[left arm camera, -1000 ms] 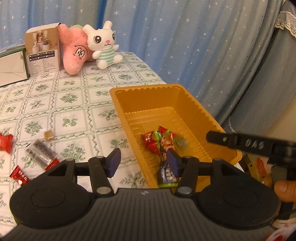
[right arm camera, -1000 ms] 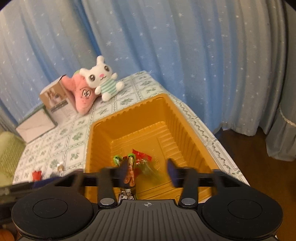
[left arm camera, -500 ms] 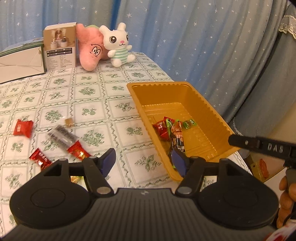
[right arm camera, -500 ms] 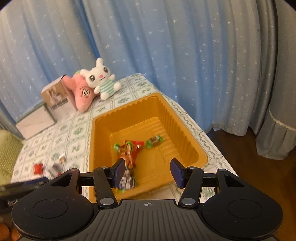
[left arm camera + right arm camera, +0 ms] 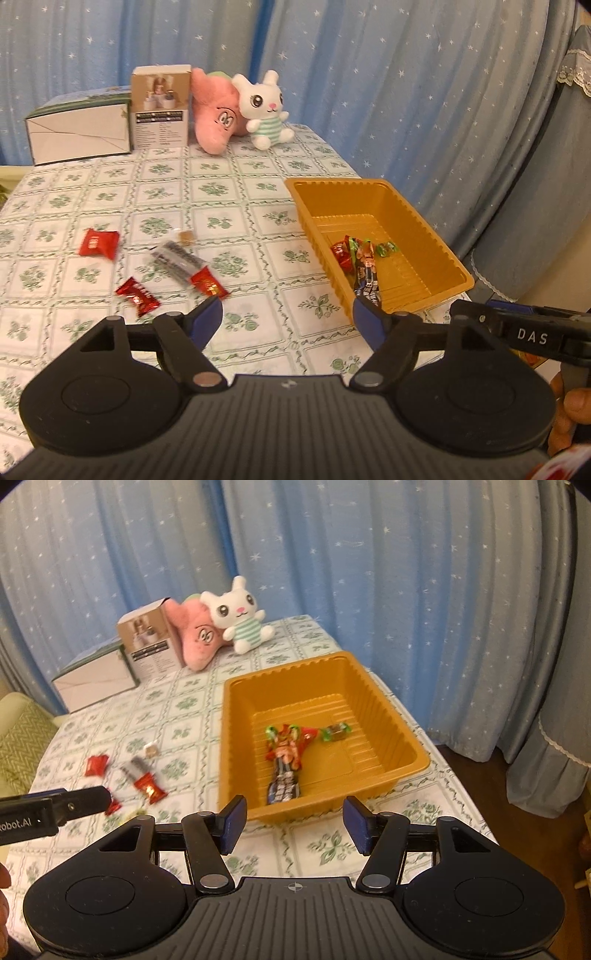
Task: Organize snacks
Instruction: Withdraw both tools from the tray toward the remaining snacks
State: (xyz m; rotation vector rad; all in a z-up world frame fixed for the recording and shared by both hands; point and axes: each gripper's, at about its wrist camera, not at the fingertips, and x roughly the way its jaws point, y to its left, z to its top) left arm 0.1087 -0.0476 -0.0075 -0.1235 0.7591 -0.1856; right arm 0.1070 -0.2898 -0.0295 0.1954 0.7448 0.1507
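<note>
Loose snacks lie left of the orange tray; the left gripper hangs nearer them. Both it and the right gripper are spread and hold nothing.

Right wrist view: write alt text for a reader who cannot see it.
An open black two-finger gripper hovers empty before an orange plastic tray holding several wrapped snacks on a green-floral tablecloth. Red-wrapped candies lie loose left of the tray; a white plush bunny sits behind.

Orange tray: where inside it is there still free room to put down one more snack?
The orange tray has bare floor along its far wall and right side. The snack pile crowds the near-left; one green candy lies mid-floor.
</note>
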